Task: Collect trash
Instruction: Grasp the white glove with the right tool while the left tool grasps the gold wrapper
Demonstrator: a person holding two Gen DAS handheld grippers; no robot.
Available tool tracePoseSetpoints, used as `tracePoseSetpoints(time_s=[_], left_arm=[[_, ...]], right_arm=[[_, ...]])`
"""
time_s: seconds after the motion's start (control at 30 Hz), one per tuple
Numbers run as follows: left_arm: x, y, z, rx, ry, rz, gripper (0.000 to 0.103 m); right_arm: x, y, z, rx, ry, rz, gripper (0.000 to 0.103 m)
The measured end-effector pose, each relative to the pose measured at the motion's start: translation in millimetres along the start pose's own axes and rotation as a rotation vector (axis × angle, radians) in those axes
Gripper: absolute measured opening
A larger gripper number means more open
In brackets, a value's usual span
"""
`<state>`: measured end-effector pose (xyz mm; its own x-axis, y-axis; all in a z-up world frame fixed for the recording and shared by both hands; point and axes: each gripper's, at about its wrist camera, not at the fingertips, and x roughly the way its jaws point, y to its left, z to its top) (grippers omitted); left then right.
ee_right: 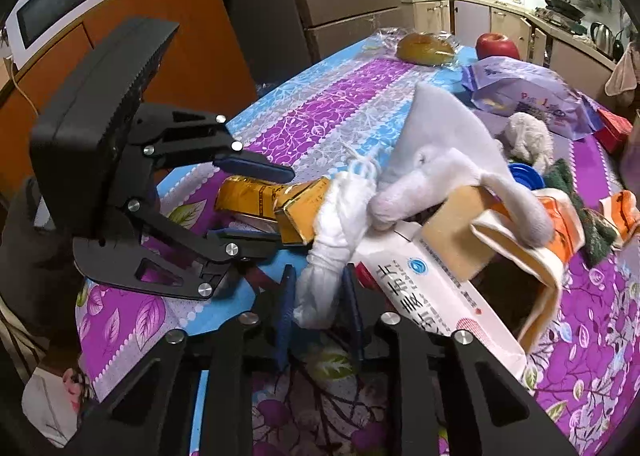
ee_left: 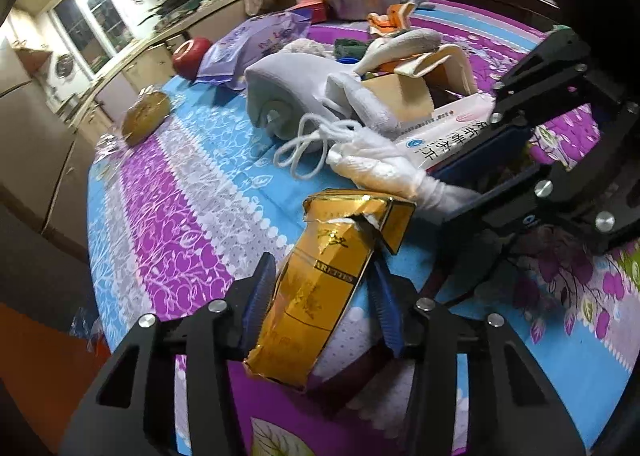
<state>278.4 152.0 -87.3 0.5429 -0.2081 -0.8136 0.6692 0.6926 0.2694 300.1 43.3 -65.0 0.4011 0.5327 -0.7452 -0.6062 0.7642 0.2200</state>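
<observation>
Right tongs [ee_right: 318, 306] pinch a twisted white cloth [ee_right: 330, 256] beside the gold pack [ee_right: 260, 195].

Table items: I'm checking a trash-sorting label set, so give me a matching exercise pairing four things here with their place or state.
Things:
1. gold cigarette pack
2. white twisted wad
3. red apple
4. wrapped bun

Places or states:
A. between the right gripper's fingers
B. far end of the table, in clear plastic
C. torn open, between the left gripper's fingers
D. beside the purple bag

Pairs: 1-C, 2-A, 3-D, 4-B
</observation>
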Motion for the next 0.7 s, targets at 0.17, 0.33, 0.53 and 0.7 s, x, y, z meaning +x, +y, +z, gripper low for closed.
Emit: tracePoseSetpoints(time_s=[0.17, 0.33, 0.53, 0.7], left_arm=[[-11.3, -15.9, -3.4, -0.035, -0.008, 0.060, 0.036], [-33.1, -24.0, -5.6, -0.117, -0.050, 0.106, 0.035], [-72.5, -25.0, -3.9, -0.303, -0.127, 0.161, 0.035], [-94.2, -44.0, 11.6, -0.447, -0.181, 0.210, 0.036]], right_arm=[[-24.3, 2.7, -13.2, 0.004, -0.074, 0.000, 0.022], [-51.1, 6.1, -31.6, 0.001, -0.136, -0.010, 0.022], [-88.5, 0.6, -56.3, 0.021, -0.228, -0.078, 0.022], [-125.7, 1.5, -74.0, 0.009, -0.325, -0.176, 0.022]])
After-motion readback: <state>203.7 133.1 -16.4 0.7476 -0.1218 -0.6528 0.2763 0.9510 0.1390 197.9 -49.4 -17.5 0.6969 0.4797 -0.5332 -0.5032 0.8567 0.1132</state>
